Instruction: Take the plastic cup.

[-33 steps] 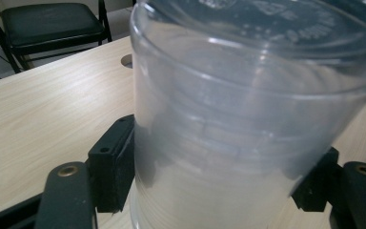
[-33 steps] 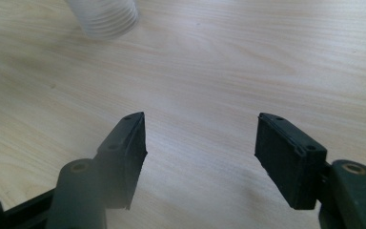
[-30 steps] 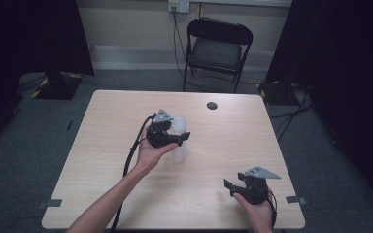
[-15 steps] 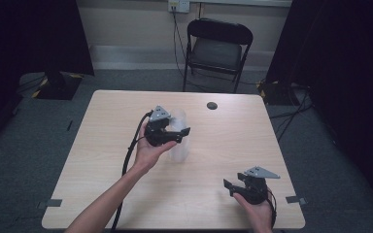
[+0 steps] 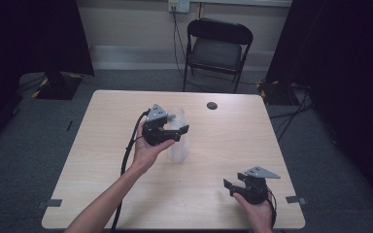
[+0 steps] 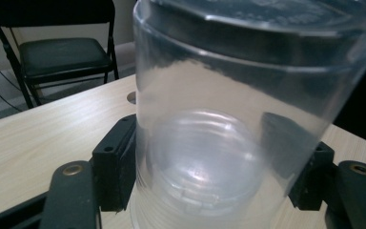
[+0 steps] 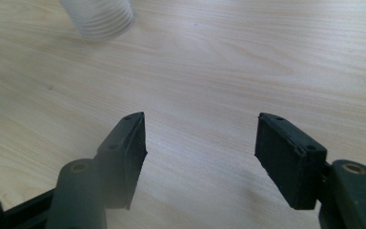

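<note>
A clear plastic cup (image 5: 178,148) with a ribbed base stands near the middle of the wooden table (image 5: 233,145). My left gripper (image 5: 179,131) reaches level from the left and has the cup (image 6: 228,109) between its jaws. The jaws have just been closing, and both pads (image 6: 116,164) lie against the cup's walls in the left gripper view, where my left gripper (image 6: 214,171) straddles the lower part. Near the front right corner my right gripper (image 5: 229,187) rests open over bare wood. Its jaws (image 7: 200,143) hold nothing, and the cup's base (image 7: 97,16) shows far off.
A small dark round grommet (image 5: 211,105) sits in the table near its far edge. A black folding chair (image 5: 218,48) stands behind the table. Dark curtains hang at both sides, and a cable trails from the left gripper along the forearm.
The left gripper has shifted slightly at the cup and its jaws have drawn in against it. The right gripper has kept still.
</note>
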